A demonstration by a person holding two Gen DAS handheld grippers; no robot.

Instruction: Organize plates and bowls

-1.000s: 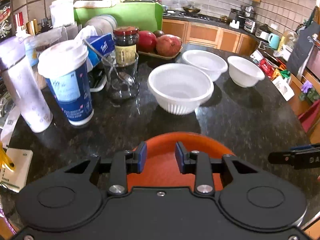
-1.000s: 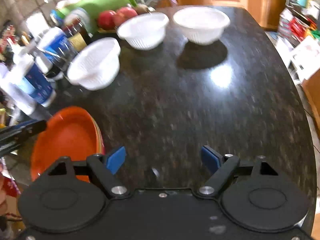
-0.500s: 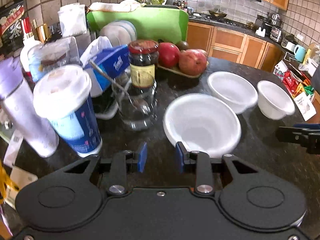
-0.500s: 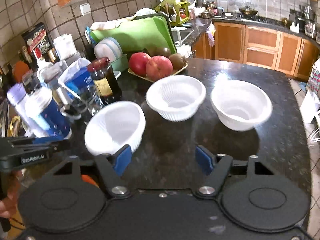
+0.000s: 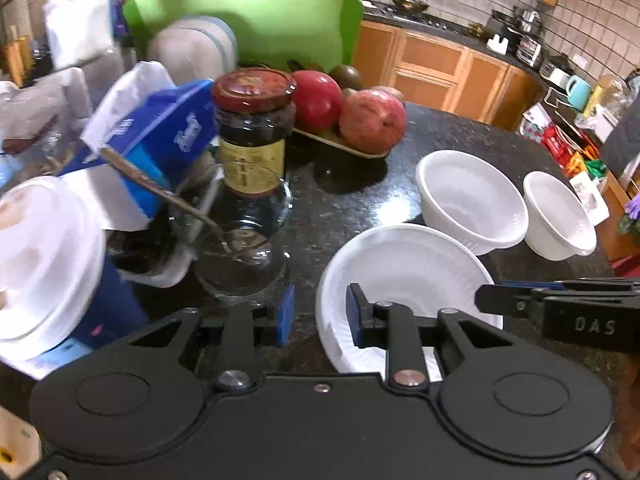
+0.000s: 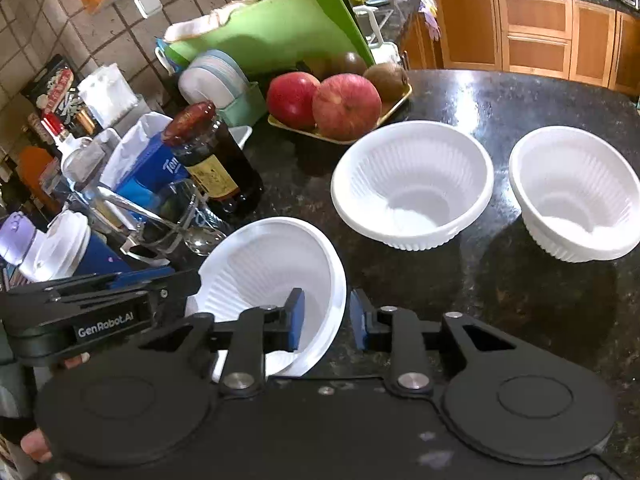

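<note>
Three white ribbed bowls stood on the dark speckled counter [image 6: 500,92]. The nearest bowl [image 6: 272,264] sat tilted, its open mouth turned toward the clutter along the counter's left edge. The left gripper [image 5: 320,312] straddled that bowl's left rim: one blue pad lay outside the rim over bare counter, the other inside over the white wall. Its jaws were closing with the rim between them, a gap showing on each side, so the pads did not appear to press yet. The right gripper [image 6: 326,318] straddled the opposite rim of the same bowl, one pad inside the bowl and the other outside over the counter. Its jaws were closing too, with the thin rim between them; whether the pads already pinched it could not be told.

The middle bowl [image 6: 414,184] stood upright just beyond, near the counter's centre, and the far bowl [image 6: 576,196] stood upright beside it toward the right edge, the two apart. Behind the middle bowl a shallow tray of fruit [image 6: 340,108] rested near the back edge. A dark jar with a red lid [image 6: 212,160] and a clear glass holding a spoon [image 5: 244,256] stood at the left, close to the nearest bowl.
</note>
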